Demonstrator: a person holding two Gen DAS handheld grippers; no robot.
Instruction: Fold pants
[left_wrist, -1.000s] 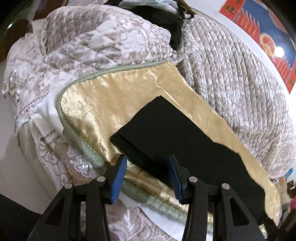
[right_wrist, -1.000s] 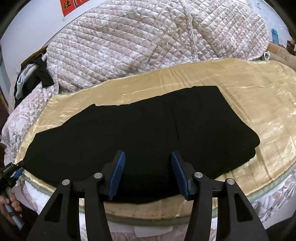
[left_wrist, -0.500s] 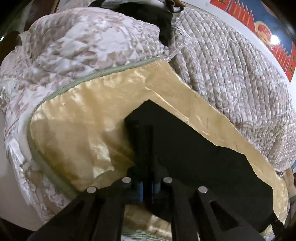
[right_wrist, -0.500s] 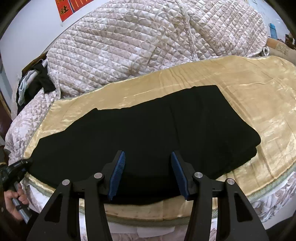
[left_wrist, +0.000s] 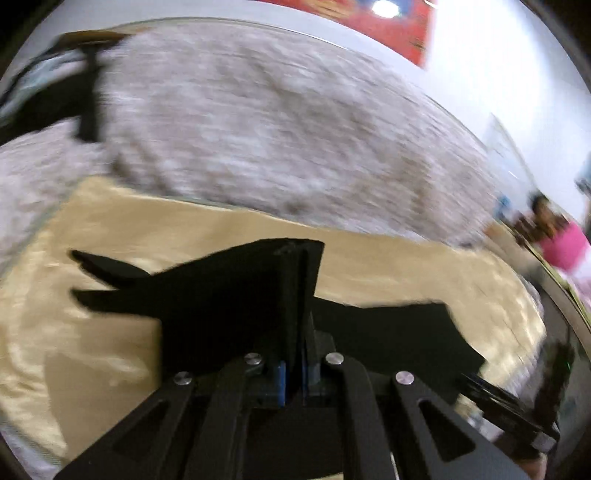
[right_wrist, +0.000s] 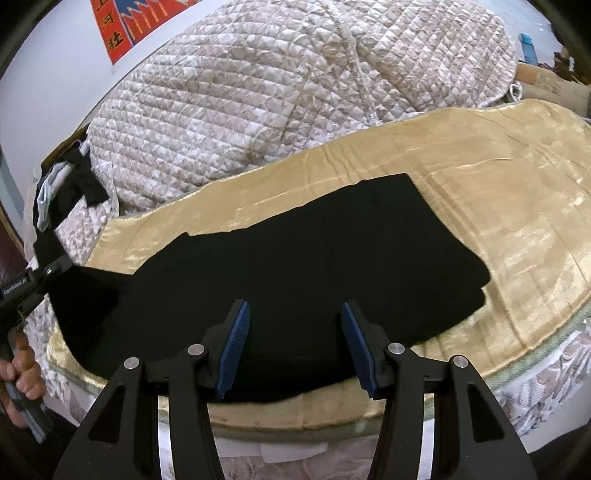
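Observation:
Black pants (right_wrist: 314, 251) lie flat across a gold satin bedspread (right_wrist: 517, 229), waist end at the right, leg ends at the left. My left gripper (left_wrist: 293, 376) is shut on the leg end of the pants (left_wrist: 236, 295) and holds it lifted off the bedspread; it also shows at the left edge of the right wrist view (right_wrist: 48, 273). My right gripper (right_wrist: 295, 343) is open and empty, hovering over the near edge of the pants at their middle.
A large quilted beige comforter (right_wrist: 295, 92) is piled behind the pants. Dark and pale clothes (right_wrist: 62, 192) lie at the back left. The bed's near edge (right_wrist: 295, 421) runs under my right gripper. A red poster (right_wrist: 140, 22) hangs on the wall.
My left gripper closed on the leg end of the pants, then lifted it and swung it right. The right gripper stayed open in place.

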